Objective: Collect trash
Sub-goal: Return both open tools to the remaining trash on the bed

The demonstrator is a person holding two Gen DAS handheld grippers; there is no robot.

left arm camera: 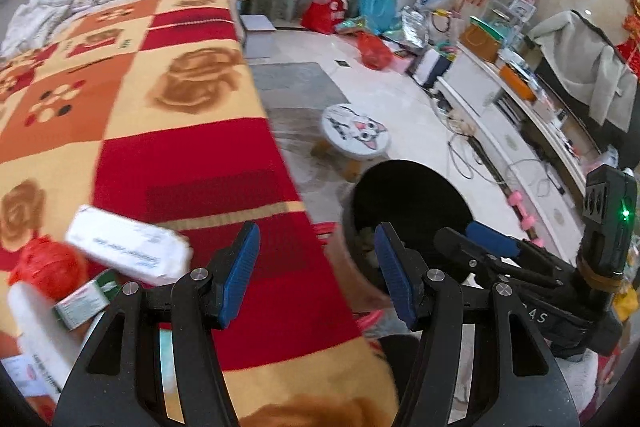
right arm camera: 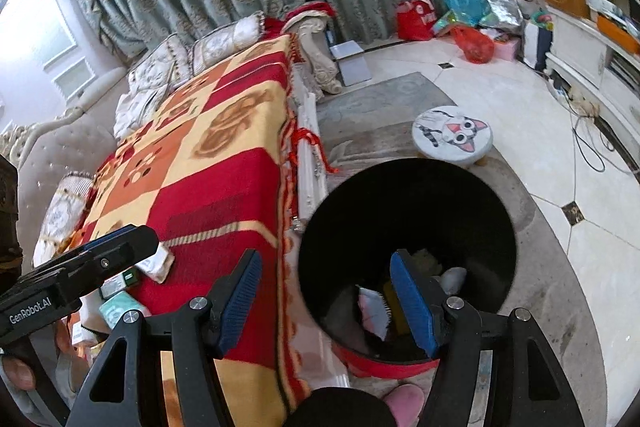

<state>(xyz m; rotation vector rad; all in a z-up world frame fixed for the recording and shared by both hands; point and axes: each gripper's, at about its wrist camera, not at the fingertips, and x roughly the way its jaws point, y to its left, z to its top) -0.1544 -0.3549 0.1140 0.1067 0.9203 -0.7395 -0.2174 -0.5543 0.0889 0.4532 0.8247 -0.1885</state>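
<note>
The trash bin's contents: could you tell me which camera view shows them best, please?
The right wrist view: it looks down into the trash bin, showing papers and scraps at the bottom. The left wrist view shows the bin mostly as a dark opening, partly hidden behind claw fingers.

Sofa: covered by a red, orange and yellow checked blanket (left arm camera: 168, 131); patterned cushions (right arm camera: 224, 39) lined its far end.
On the blanket: a white wrapped packet (left arm camera: 128, 247), a crumpled red plastic bag (left arm camera: 50, 265) and a small green-and-white box (left arm camera: 86, 297) lay close together at the near end.
Floor: pale tile (right arm camera: 532, 131) with a grey rug (right arm camera: 380, 99).
On the floor: a black-lined trash bin (right arm camera: 408, 219) just beside the sofa, a cat-face stool (right arm camera: 454, 137) beyond it, and a red bag (right arm camera: 474, 45) farther off.
</note>
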